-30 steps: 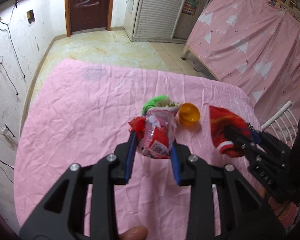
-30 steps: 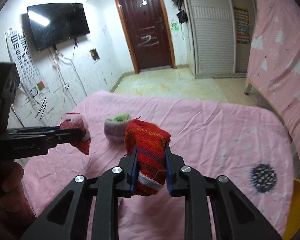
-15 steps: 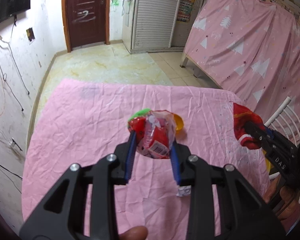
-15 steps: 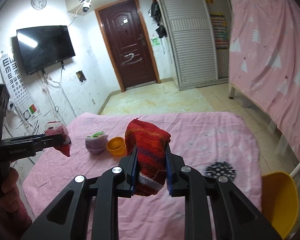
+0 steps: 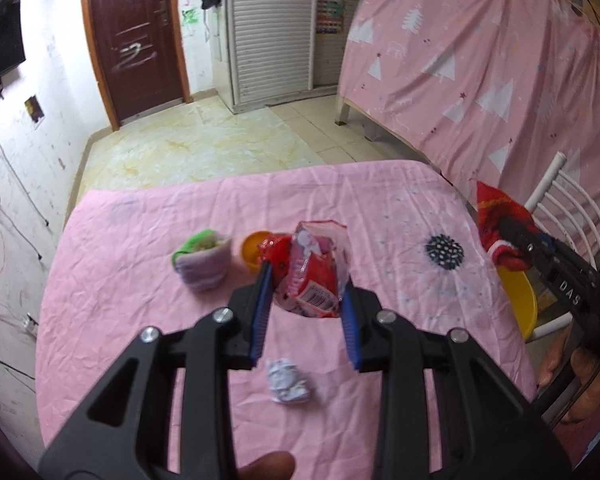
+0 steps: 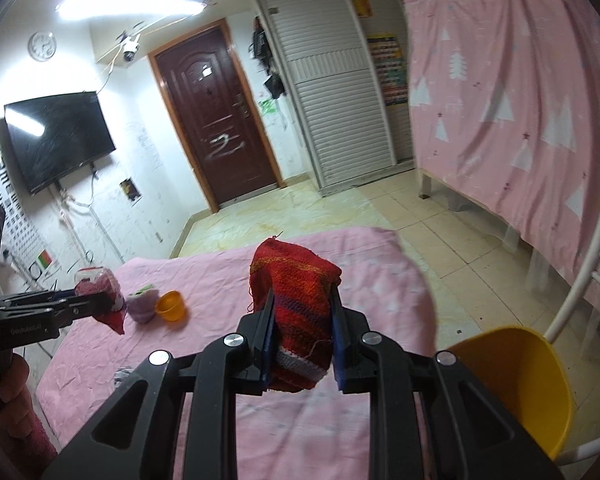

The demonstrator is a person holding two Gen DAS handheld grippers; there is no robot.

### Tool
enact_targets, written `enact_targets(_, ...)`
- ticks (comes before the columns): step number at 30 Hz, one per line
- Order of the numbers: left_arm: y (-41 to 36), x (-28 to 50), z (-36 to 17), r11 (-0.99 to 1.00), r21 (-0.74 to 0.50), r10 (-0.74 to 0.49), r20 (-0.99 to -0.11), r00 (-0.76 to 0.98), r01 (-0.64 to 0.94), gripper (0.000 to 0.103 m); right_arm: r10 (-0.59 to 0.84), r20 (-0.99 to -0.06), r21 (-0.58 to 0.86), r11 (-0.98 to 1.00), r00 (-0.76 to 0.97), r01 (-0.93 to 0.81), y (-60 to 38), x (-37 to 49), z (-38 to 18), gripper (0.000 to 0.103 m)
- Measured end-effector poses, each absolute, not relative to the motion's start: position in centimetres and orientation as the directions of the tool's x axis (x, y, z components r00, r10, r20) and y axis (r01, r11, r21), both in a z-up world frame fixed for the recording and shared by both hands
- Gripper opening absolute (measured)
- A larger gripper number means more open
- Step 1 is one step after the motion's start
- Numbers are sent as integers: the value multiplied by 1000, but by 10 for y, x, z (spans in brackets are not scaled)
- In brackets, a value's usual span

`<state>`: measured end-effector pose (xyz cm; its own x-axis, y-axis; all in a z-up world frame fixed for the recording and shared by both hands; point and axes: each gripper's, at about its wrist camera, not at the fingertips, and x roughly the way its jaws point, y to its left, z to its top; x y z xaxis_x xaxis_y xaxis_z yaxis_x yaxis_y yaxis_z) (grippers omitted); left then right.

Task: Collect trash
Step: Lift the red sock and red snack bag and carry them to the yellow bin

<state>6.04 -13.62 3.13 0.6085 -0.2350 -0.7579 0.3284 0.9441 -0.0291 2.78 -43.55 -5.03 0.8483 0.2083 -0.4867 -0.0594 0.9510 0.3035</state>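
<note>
**Mei:** Since both tools are loaded, what is each one carrying?

**Jun:** The left tool is clamped on a red snack wrapper, held up clear of the pink table. The right tool is pinched tight on a red knitted sock, lifted near the table's edge, with the yellow bin just beside and below it.

**Mei:** So why hold them up like that?

**Jun:** My guess is that lifting keeps each piece from snagging the cloth, and the sock looks lined up for a drop into that bin.

**Mei:** Anything left on the table?

**Jun:** A crumpled paper ball beneath the left tool, a purple and green sock, and a small orange cup beside it.

**Mei:** Any writing?

**Jun:** The wrapper shows a barcode, but its print is too blurred to read. The right tool's body reads "DAS" in the left view. An eye chart hangs at the wall's left edge.
</note>
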Motion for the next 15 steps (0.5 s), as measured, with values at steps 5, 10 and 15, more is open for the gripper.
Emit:
enact_targets(5,-166,57,31,931,2,-235,-763,603,365,30,157,-472,324,946,868,5,-472,14,-52,16)
enact_targets(10,-198,54,32,910,13,-254,-770,585,414,30,94,-467,341,937,879,81,-513,-2,-59,16)
enact_targets(15,-237,48,30,876,3,-295,-788,541,482,30,54,-469,365,921,882,138,-544,-15,-71,16)
